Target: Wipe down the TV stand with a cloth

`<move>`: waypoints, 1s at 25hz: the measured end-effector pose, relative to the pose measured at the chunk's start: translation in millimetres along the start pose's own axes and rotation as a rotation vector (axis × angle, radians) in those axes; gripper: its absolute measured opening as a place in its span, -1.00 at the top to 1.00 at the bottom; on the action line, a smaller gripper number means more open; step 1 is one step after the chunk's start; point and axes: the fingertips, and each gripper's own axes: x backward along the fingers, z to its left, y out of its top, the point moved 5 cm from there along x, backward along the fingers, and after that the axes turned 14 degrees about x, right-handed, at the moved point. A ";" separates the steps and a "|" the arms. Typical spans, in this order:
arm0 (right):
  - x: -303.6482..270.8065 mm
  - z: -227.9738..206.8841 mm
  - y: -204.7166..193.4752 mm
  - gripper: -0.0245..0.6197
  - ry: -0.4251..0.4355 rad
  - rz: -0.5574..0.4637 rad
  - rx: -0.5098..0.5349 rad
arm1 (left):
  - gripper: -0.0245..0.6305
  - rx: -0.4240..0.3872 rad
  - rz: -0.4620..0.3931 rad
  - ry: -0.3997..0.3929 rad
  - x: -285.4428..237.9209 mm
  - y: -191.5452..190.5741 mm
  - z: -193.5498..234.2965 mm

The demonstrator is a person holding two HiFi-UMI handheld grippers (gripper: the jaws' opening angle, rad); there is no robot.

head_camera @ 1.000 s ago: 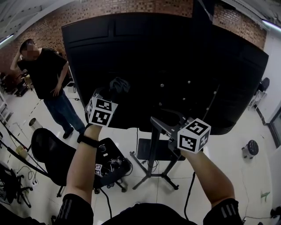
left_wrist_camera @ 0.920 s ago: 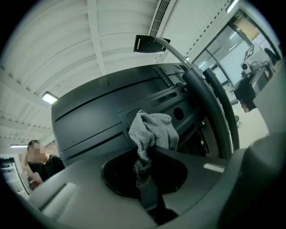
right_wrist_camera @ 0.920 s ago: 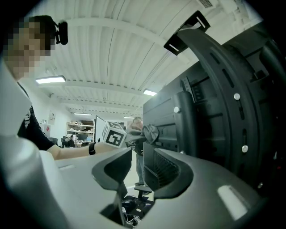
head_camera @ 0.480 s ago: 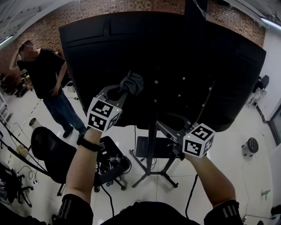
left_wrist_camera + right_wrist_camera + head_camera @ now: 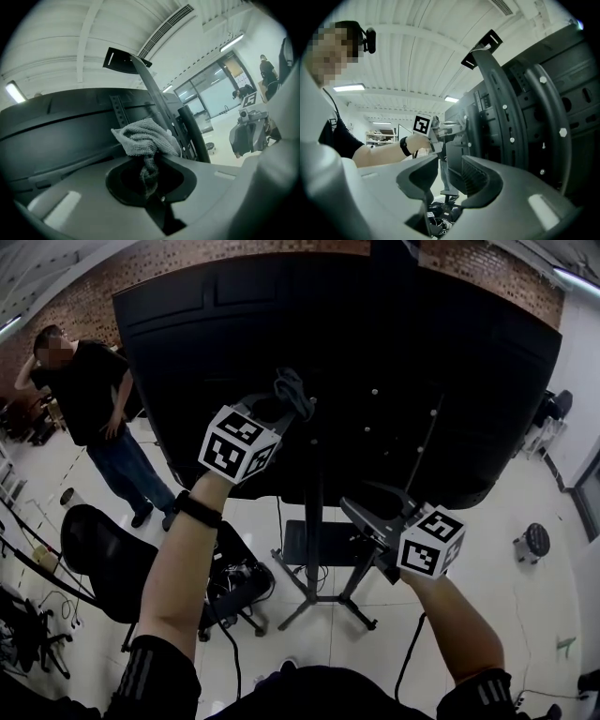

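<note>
The left gripper [image 5: 279,411] is raised in front of the person, its jaws shut tight on a grey cloth [image 5: 146,137]. One twisted end of the cloth runs down into the closed jaws. The rest bunches just past the tips, against or very close to the dark back of the TV [image 5: 441,371]; contact cannot be told.

The right gripper [image 5: 449,164] is lower and to the right of the left one. Its jaws stand apart with nothing held between them. In the right gripper view the left gripper's marker cube and the hand holding it show ahead and slightly left.

The TV stand [image 5: 314,521] has a black upright post. It runs down from behind the cloth, below the left gripper and just left of the right gripper's tips, to splayed legs on the pale floor [image 5: 525,615]. In the left gripper view a slanted bar of the stand rises right behind the cloth. In the right gripper view curved mounting arms [image 5: 499,93] with bolts lie close on the right of the open jaws.

Farther off, below and left of the left gripper, stands a black office chair [image 5: 108,563]. Beyond it, well to the left, a bystander [image 5: 89,395] in dark clothes stands with one hand to the head.
</note>
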 end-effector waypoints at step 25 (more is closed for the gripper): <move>14.8 -0.8 -77.1 0.46 0.031 0.080 -0.122 | 0.66 -0.010 0.239 -0.117 -8.3 -110.6 -62.9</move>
